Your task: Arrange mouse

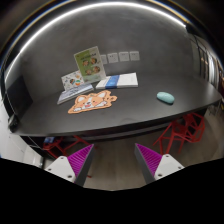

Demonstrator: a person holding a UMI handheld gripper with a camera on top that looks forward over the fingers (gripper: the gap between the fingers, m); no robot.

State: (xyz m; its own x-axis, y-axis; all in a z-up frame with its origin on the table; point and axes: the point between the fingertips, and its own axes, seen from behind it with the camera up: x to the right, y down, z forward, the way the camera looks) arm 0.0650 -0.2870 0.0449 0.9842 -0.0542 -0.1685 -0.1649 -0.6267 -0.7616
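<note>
Gripper view: gripper [114, 160] at lower centre, fingers wide apart, holding nothing. Pale teal mouse [165, 97] right of centre on dark desk [130, 115], well beyond fingers. Orange mouse mat [92, 101] left of centre. Likely light, rigid, smooth-shelled; best pinched across flanks.

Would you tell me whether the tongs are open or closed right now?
Open: the tongs show a wide gap between their magenta pads, holding nothing; the pale teal mouse lies far beyond on the dark table.
</note>
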